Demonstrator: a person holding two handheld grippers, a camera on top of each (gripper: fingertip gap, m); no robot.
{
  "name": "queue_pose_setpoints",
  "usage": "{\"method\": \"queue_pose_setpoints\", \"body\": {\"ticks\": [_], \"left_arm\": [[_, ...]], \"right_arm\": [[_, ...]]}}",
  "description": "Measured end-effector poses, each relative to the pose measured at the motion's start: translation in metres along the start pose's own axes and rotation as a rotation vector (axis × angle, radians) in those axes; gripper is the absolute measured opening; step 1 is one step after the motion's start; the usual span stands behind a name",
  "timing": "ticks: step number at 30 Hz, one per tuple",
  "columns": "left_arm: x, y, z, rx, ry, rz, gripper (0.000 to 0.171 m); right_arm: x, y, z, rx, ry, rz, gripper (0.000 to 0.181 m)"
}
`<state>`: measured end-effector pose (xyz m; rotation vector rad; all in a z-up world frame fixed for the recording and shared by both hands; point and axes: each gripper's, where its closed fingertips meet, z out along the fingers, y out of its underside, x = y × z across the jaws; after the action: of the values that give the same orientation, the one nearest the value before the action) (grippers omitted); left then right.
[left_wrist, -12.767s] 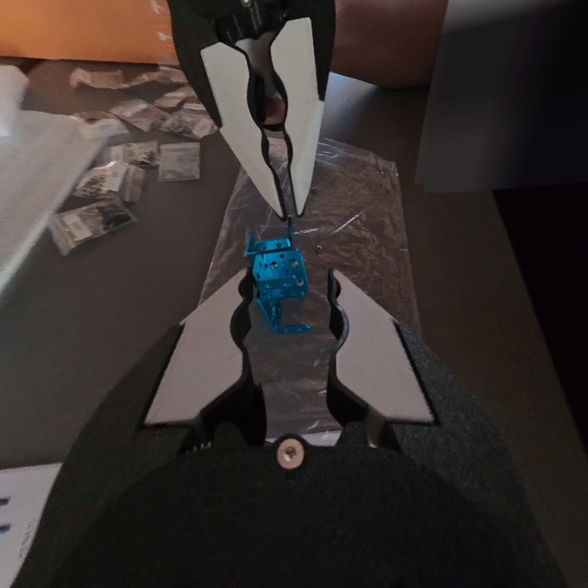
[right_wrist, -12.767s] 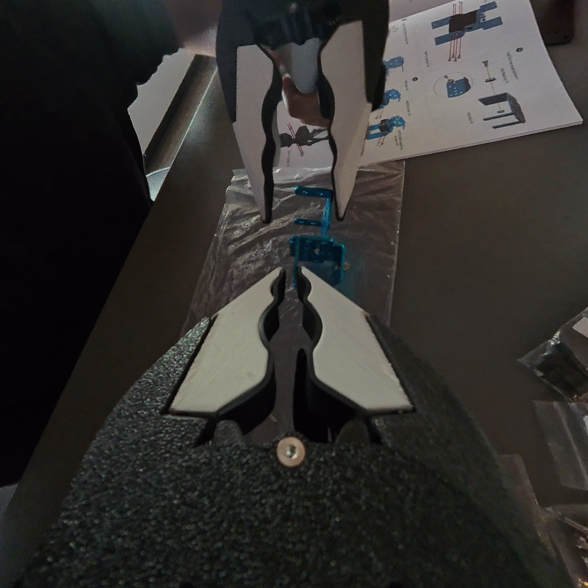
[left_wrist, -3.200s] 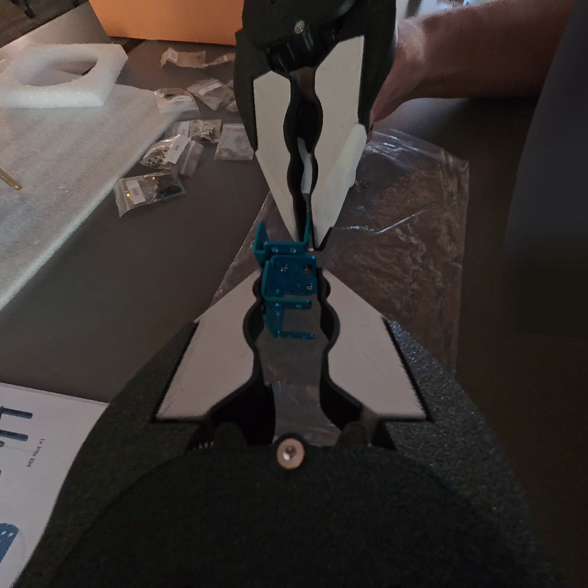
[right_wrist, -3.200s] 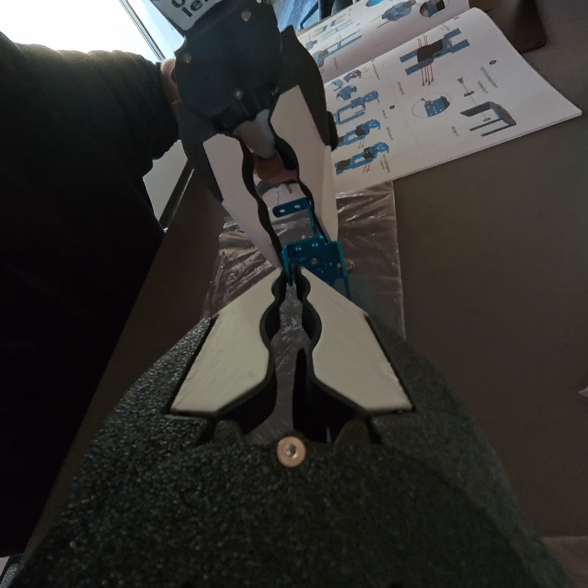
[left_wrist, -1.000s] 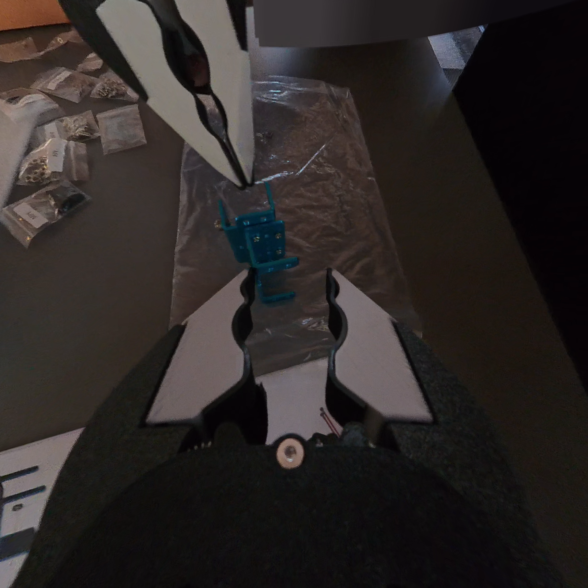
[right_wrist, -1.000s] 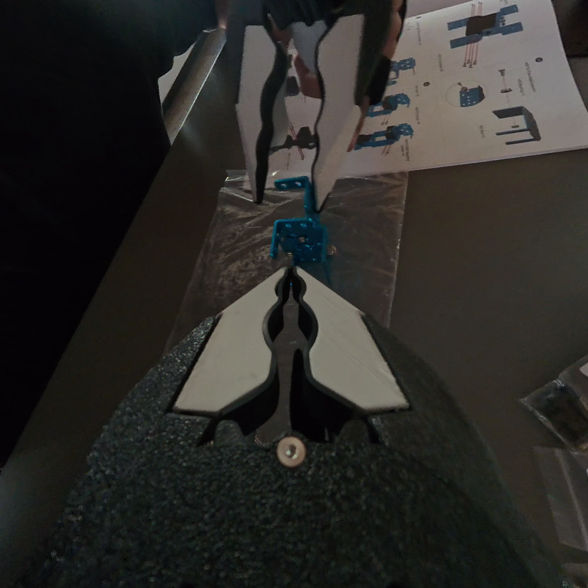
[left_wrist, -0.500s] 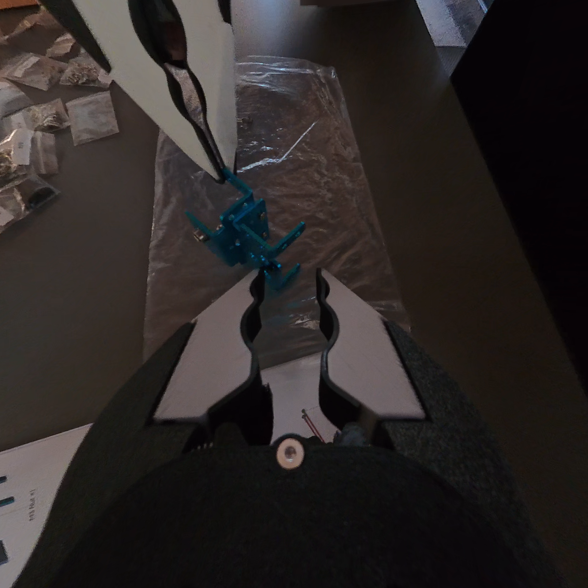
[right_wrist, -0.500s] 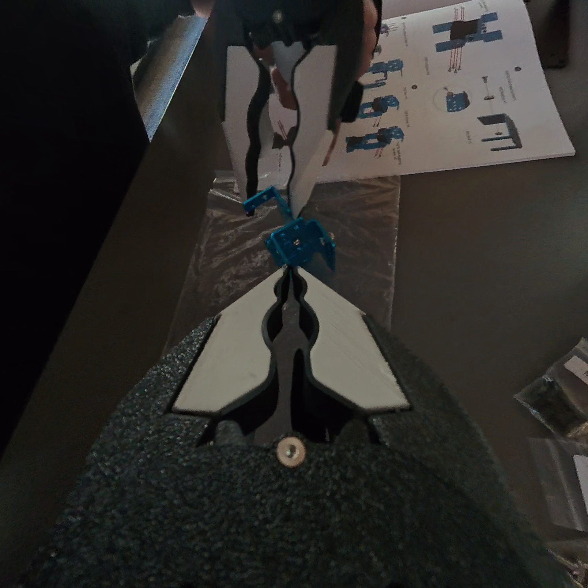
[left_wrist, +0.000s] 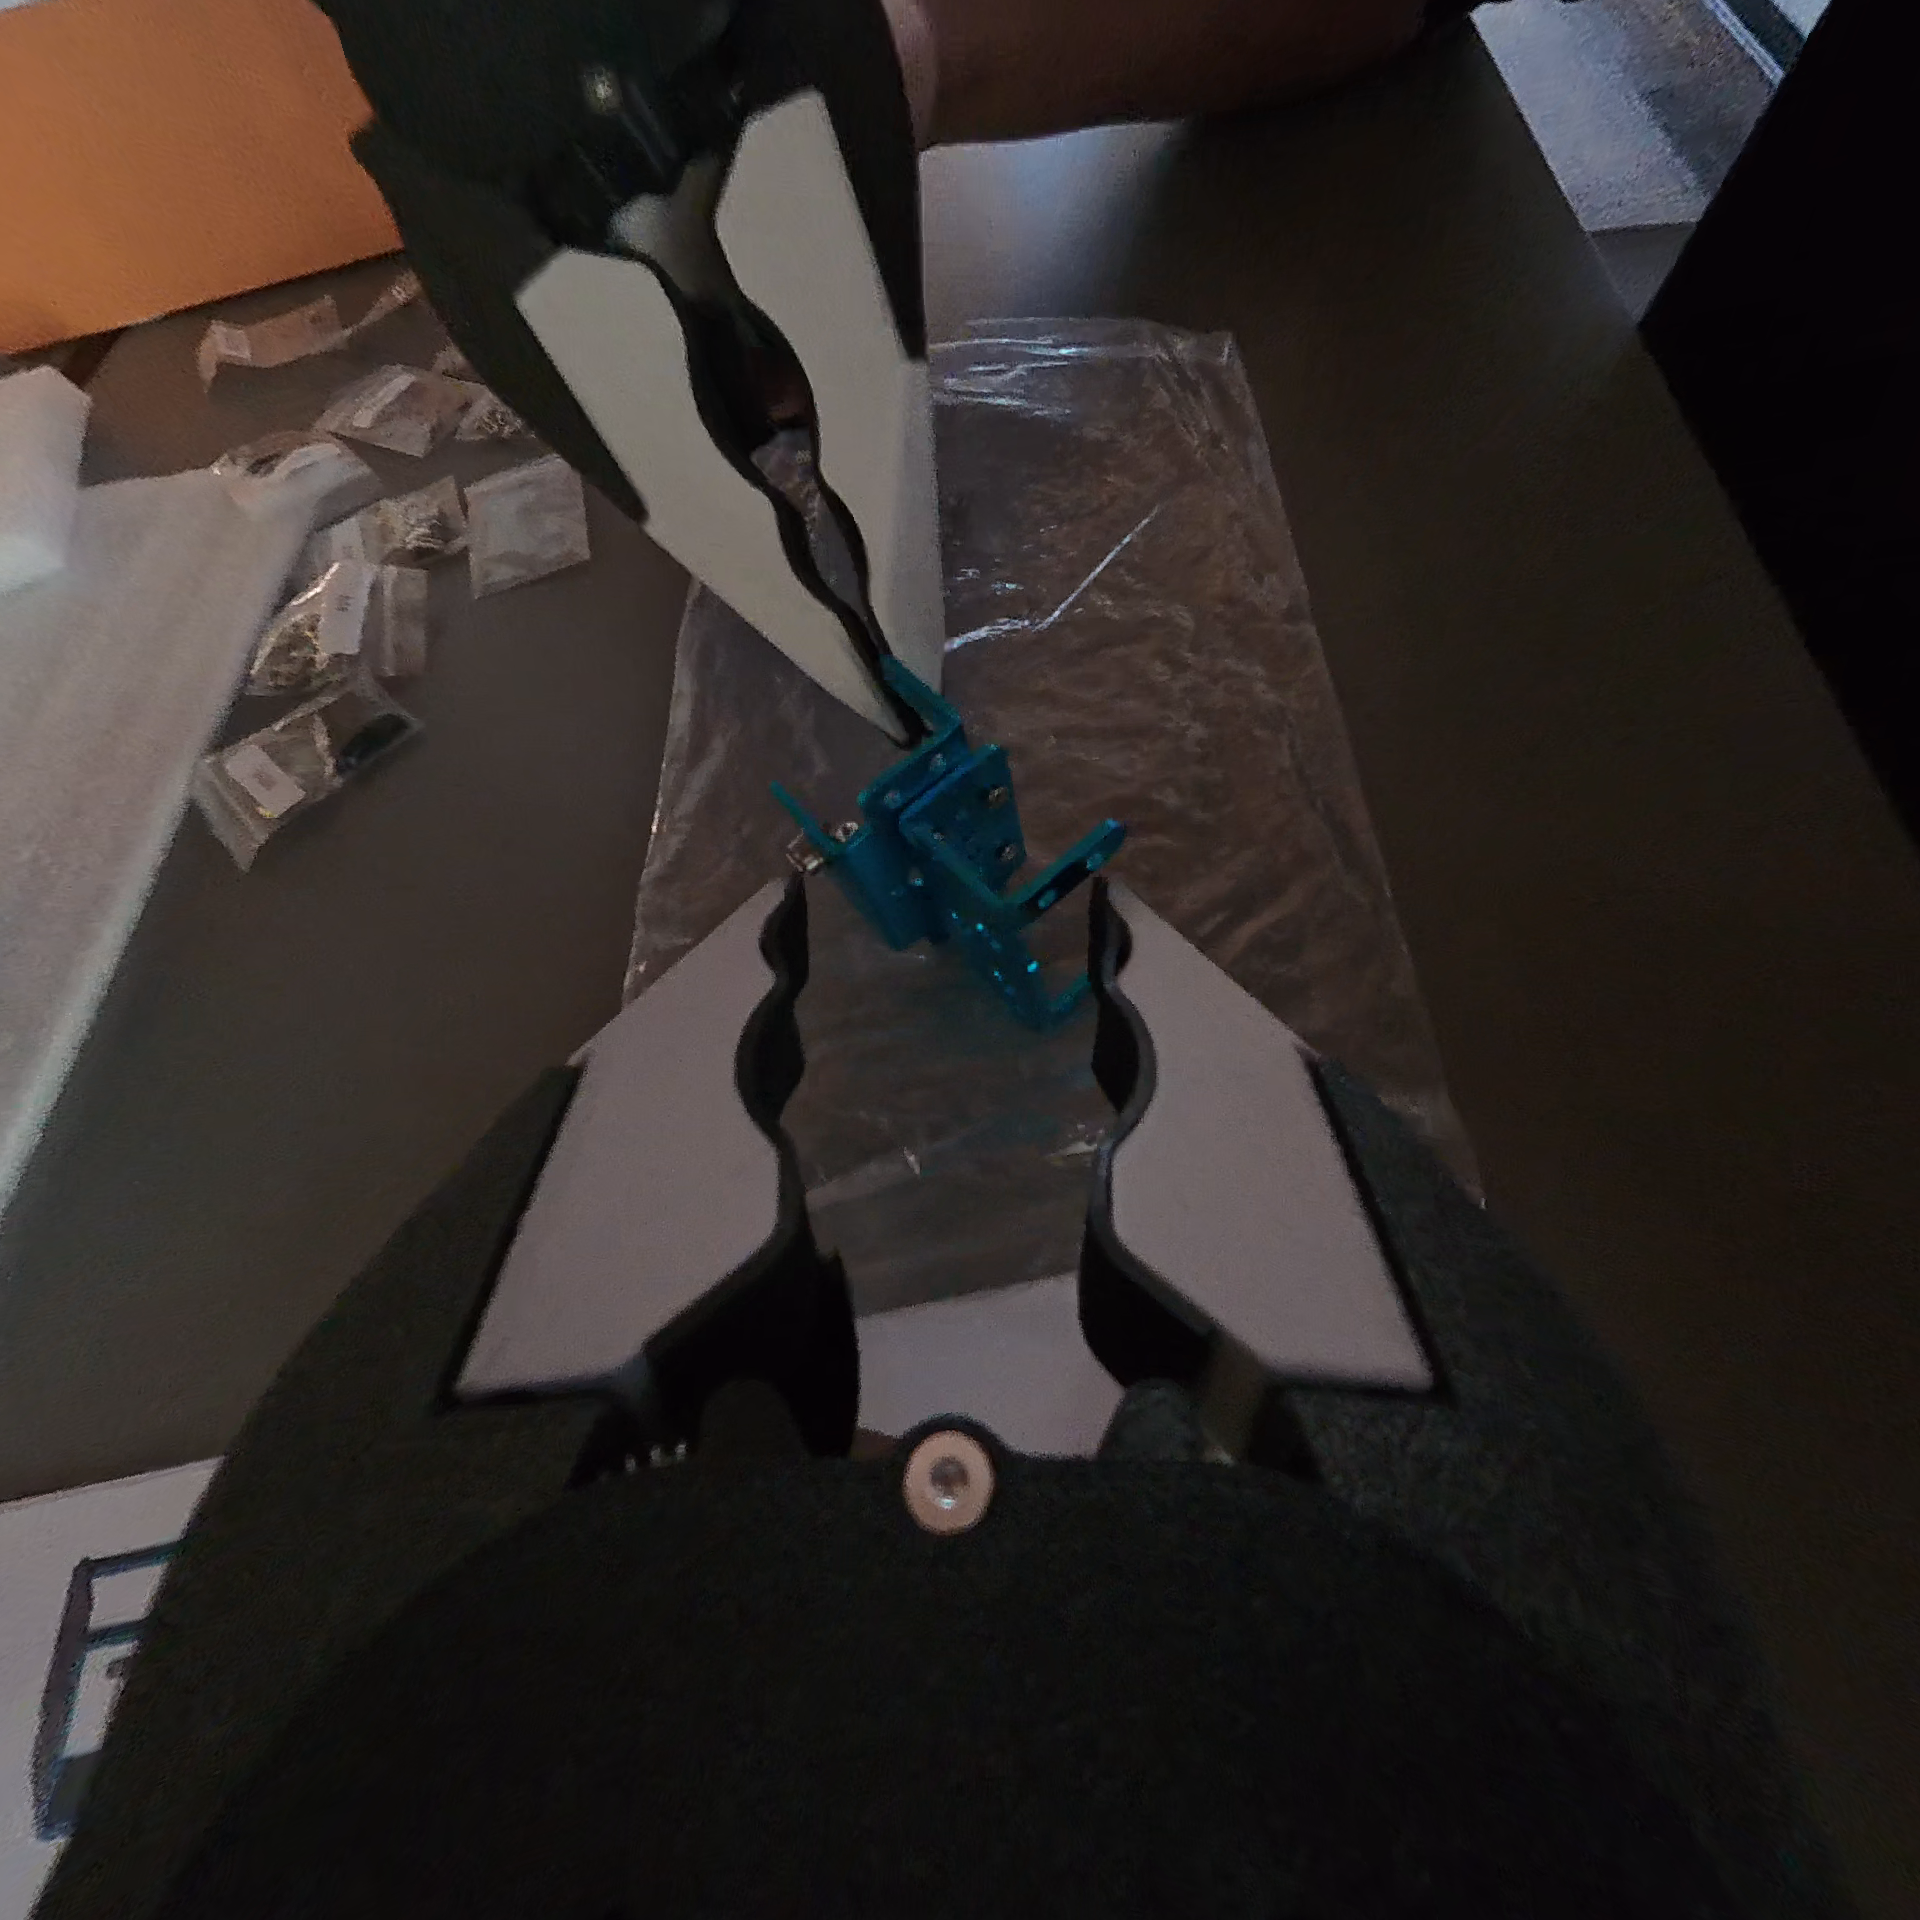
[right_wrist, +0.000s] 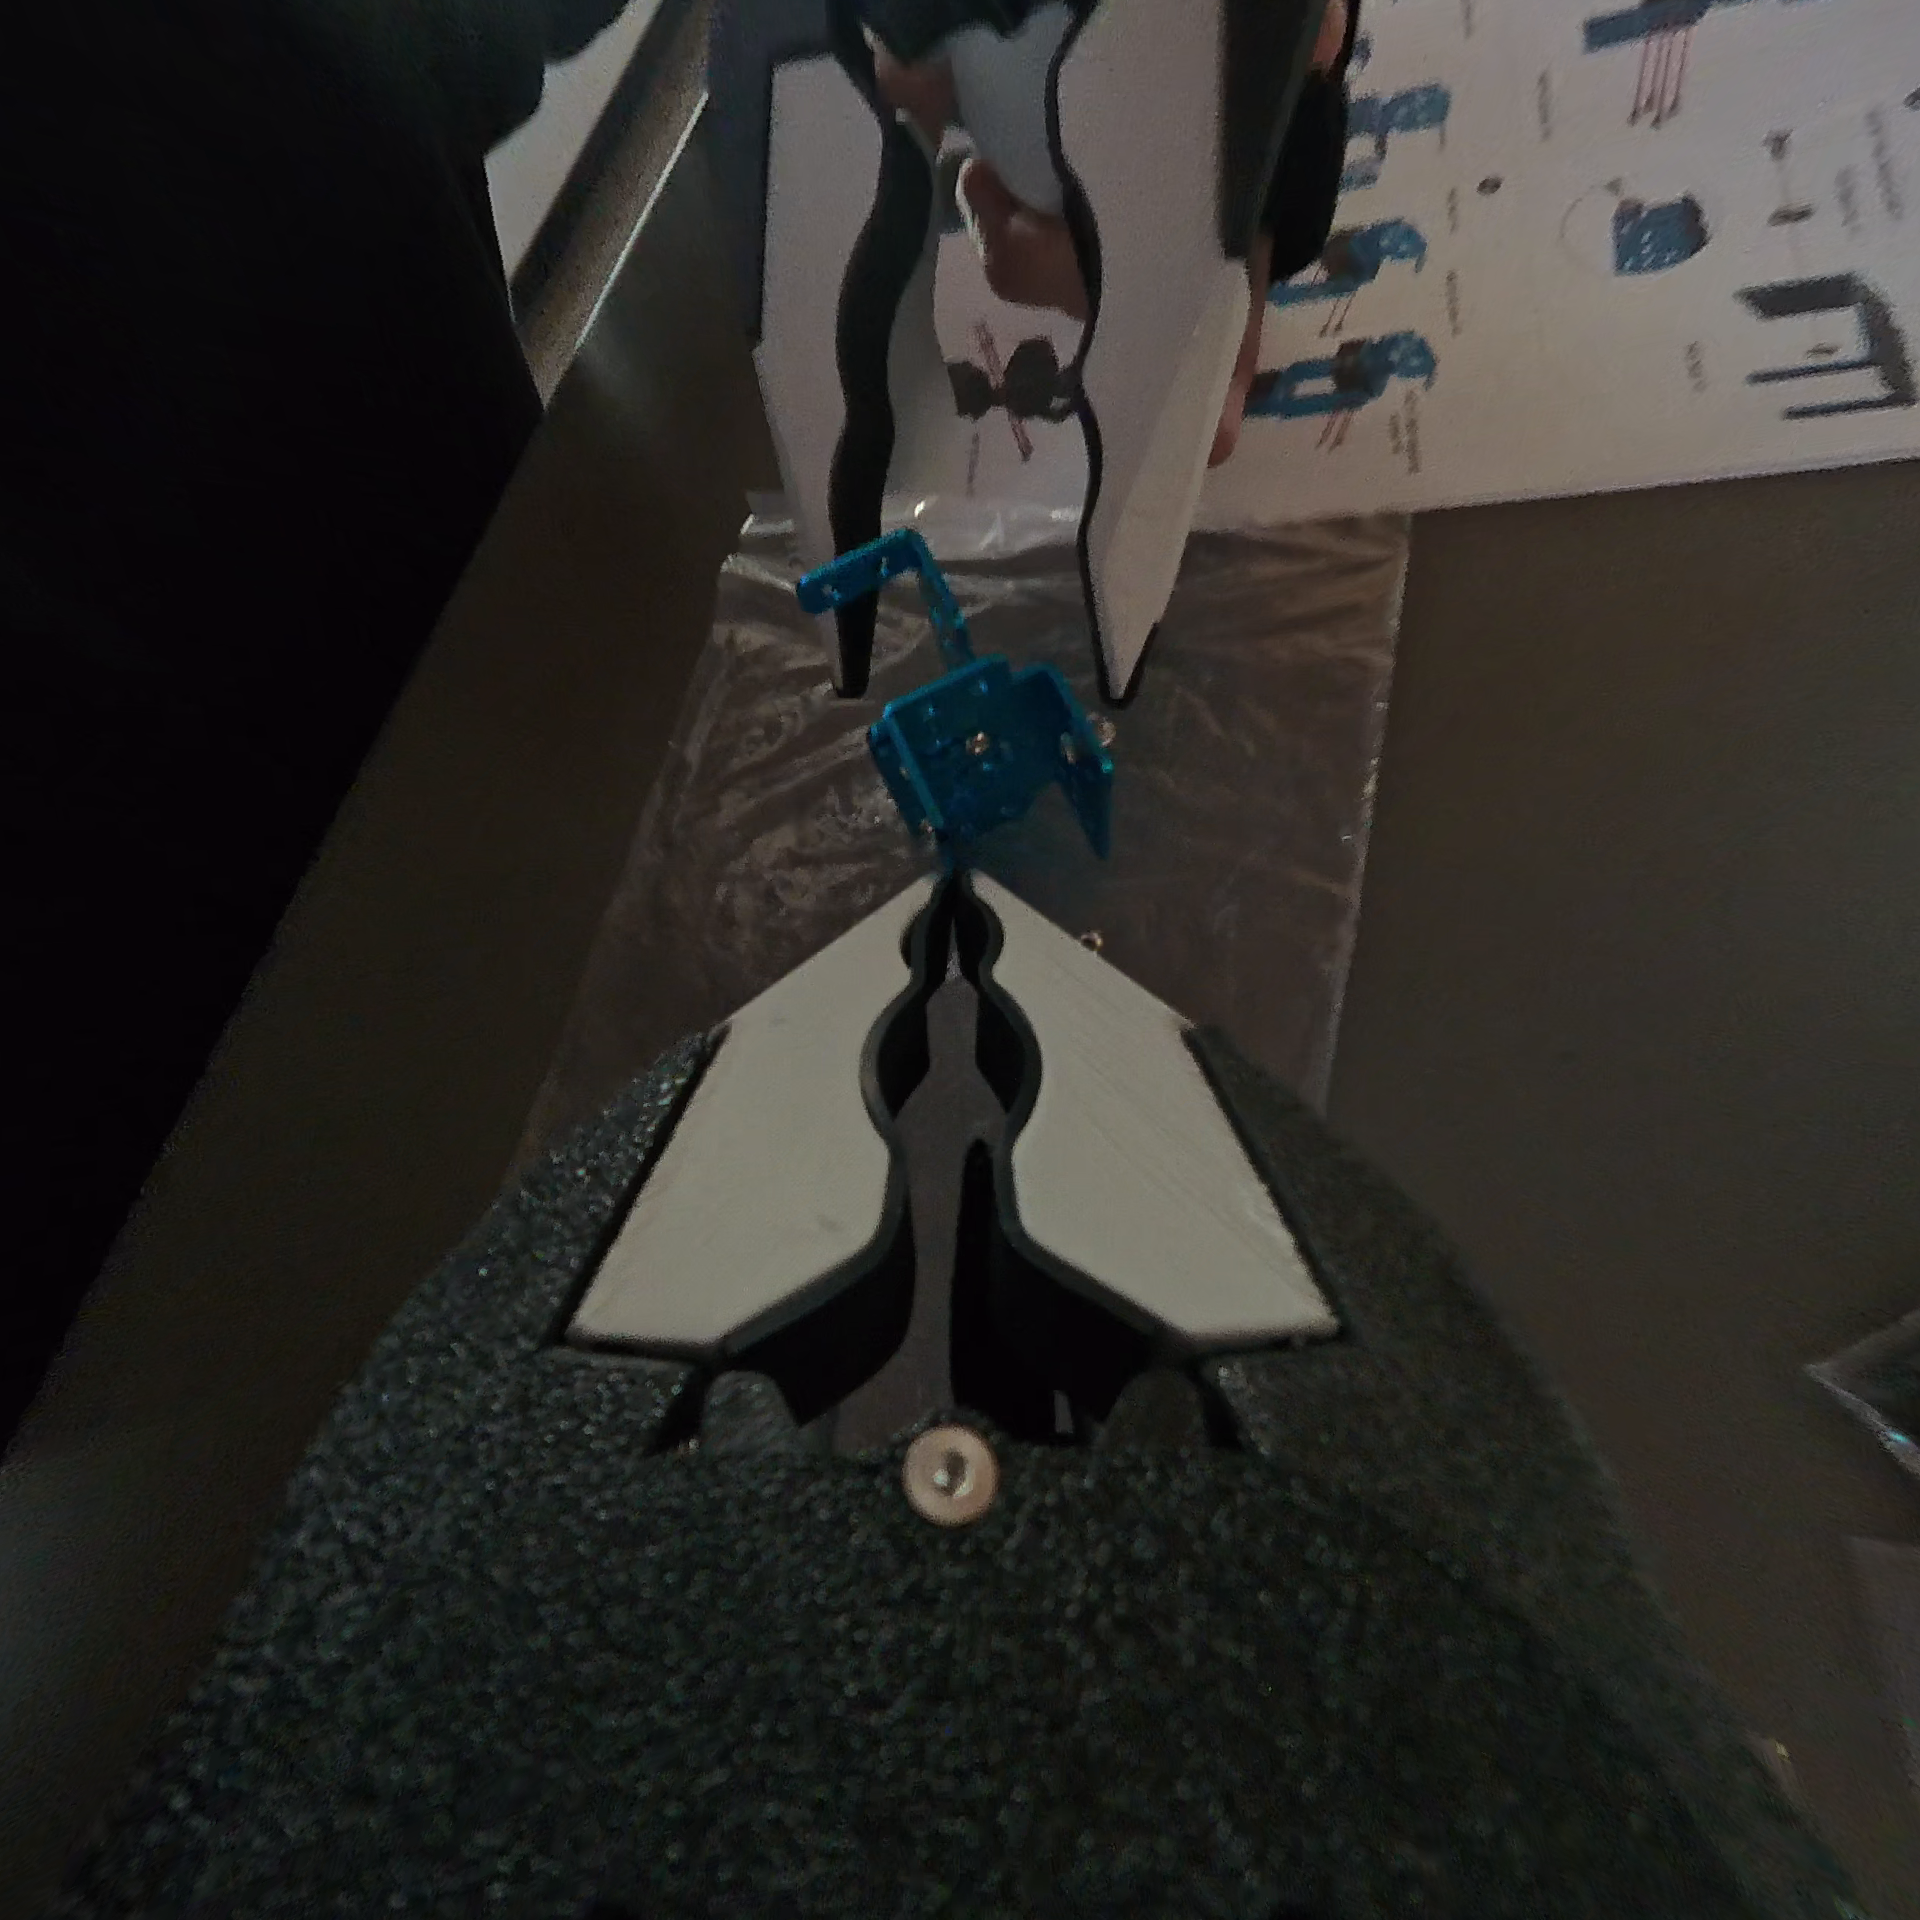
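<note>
My right tongs (right_wrist: 954, 883) pinch the blue bracket assembly (right_wrist: 987, 769) by one flange, tilted above the plastic bag (left_wrist: 1195, 623), its far bracket between my wide-open, empty left tongs (left_wrist: 945, 899).

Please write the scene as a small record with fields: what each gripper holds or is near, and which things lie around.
right gripper: shut on one edge of the blue bracket assembly, held above the table
left gripper: open, its fingers to either side of the assembly, not gripping it
under the assembly: clear plastic bag, flat on the dark table
left wrist view, far left: small parts bags, white foam
right wrist view, far side: instruction sheet
</note>
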<state>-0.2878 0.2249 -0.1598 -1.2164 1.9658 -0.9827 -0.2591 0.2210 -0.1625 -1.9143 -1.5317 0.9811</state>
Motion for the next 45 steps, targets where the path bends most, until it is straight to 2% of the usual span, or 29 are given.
{"method": "queue_pose_setpoints", "body": {"ticks": [4, 9, 12, 13, 17, 24, 32, 45], "left_arm": [[-0.002, -0.002, 0.004, -0.004, -0.039, 0.012, 0.052], [-0.002, 0.001, 0.008, -0.035, -0.074, 0.036, 0.043], [-0.005, 0.005, 0.011, -0.075, -0.124, 0.043, 0.034], [-0.005, 0.006, 0.012, -0.084, -0.139, 0.035, 0.033], [-0.008, 0.004, 0.010, -0.087, -0.222, -0.053, 0.030], [-0.002, -0.002, 0.004, -0.047, -0.324, -0.136, 0.027], [0.005, -0.004, 0.002, -0.029, -0.328, -0.229, 0.025], [0.012, -0.008, 0.000, 0.052, -0.195, -0.450, 0.024]], "right_arm": [[-0.005, 0.003, 0.007, -0.017, -0.025, -0.007, 0.000], [-0.002, -0.006, -0.007, 0.035, 0.010, -0.003, 0.000], [-0.003, -0.014, -0.013, 0.087, 0.022, 0.009, 0.018], [-0.005, -0.015, -0.014, 0.093, 0.022, 0.008, 0.019], [-0.006, -0.018, -0.012, 0.105, 0.069, -0.038, 0.002], [-0.007, -0.016, -0.009, 0.103, 0.044, -0.024, 0.002], [-0.009, -0.017, -0.008, 0.068, 0.084, -0.089, 0.002], [-0.013, -0.017, -0.003, -0.010, 0.171, -0.237, 0.002]]}}
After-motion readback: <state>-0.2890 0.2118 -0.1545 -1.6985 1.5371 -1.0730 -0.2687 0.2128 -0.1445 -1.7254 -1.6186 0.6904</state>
